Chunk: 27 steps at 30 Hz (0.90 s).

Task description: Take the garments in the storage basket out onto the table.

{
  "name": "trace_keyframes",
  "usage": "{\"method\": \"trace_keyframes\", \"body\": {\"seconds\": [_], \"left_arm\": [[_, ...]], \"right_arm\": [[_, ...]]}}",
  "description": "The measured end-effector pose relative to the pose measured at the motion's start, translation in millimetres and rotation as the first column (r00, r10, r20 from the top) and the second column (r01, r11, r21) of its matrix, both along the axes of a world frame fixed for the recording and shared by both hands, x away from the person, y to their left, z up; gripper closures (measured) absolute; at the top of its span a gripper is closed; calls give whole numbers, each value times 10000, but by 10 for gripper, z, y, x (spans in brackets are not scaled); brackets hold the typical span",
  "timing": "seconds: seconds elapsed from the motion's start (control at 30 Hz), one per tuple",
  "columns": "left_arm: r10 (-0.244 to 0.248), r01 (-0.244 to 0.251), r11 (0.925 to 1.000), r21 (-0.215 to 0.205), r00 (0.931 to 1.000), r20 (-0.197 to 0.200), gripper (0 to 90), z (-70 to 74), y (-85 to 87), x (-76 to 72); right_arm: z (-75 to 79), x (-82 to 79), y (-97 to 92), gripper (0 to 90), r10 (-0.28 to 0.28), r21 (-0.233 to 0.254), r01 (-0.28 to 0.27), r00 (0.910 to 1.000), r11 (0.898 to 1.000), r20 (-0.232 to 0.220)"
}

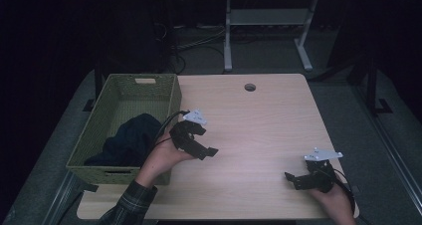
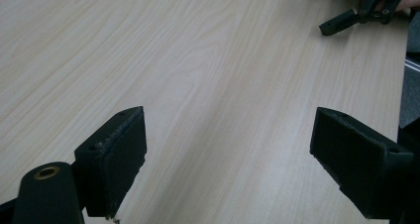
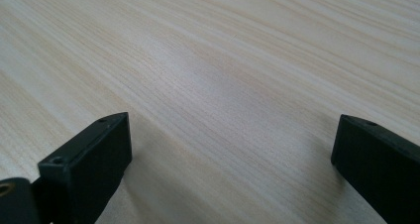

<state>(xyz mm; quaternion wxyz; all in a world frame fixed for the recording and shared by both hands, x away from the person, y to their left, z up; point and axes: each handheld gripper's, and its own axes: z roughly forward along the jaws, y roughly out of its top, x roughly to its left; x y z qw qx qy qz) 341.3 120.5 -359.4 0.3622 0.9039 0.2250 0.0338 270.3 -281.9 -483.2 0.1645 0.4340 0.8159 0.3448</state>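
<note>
Currently, left gripper [image 1: 205, 144] jaws wide apart, empty, just right of basket [image 1: 171, 93], dark crumpled cloth [image 1: 130, 140] inside basket at table [image 1: 259, 120] left, right gripper [image 1: 293, 179] spread, empty, near right.

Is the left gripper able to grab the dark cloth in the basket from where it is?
Probably yes. The left gripper is open, beside the green basket, which has no lid. The dark cloth lies just over the near wall, uncovered.
</note>
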Motion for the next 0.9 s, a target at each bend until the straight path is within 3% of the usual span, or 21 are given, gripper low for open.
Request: {"method": "trace_keyframes", "body": {"seconds": [0.4, 0.9], "left_arm": [[210, -213, 9997, 134, 9996, 188, 141, 127, 142, 11], [763, -766, 9967, 265, 9970, 143, 142, 242, 408, 37]], "right_arm": [[1, 0, 0, 19, -8, -10, 8, 10000, 10000, 9], [0, 0, 0, 20, -8, -7, 8, 10000, 10000, 8]]}}
